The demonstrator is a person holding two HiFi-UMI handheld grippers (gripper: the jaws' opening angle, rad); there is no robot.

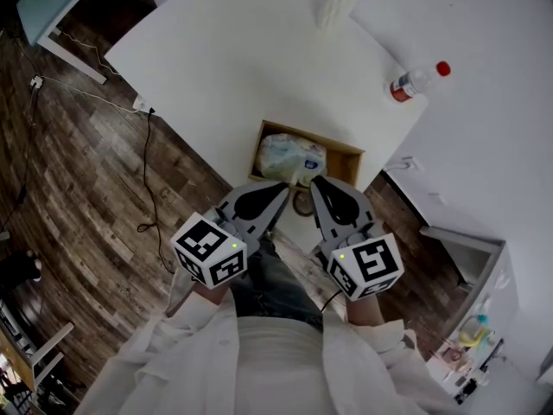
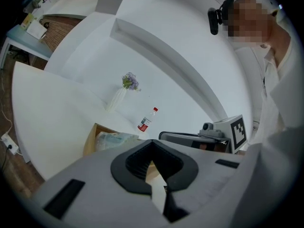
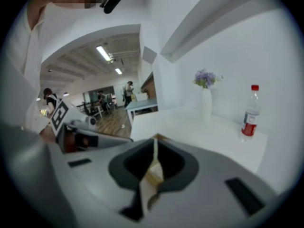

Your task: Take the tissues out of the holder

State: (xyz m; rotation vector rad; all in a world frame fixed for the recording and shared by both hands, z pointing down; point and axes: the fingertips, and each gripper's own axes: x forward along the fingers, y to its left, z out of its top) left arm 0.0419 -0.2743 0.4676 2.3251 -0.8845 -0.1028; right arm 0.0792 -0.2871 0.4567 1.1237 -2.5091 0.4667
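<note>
Dark wood-plank floor runs under a white desk, with a black cable trailing across the planks at the left. From the head view I look steeply down on the desk's near edge, where the wooden holder sits. The tissues, a soft pale pack, lie inside the holder and fill most of it.

Farther back on the desk, well apart from the holder, a clear plastic bottle with a red cap and red label lies toward the right edge. A white vase with small purple flowers stands at the far side.

I have both tools drawn in close to the person's body, side by side, their tips aimed at the holder's near side. The left gripper has its jaws closed together, and only a thin slit shows between the pads. Nothing is caught in them. The right gripper also has its jaws pressed together and empty; through its slit I see only a sliver of the holder's wood beyond. Neither tool is on the tissues.
</note>
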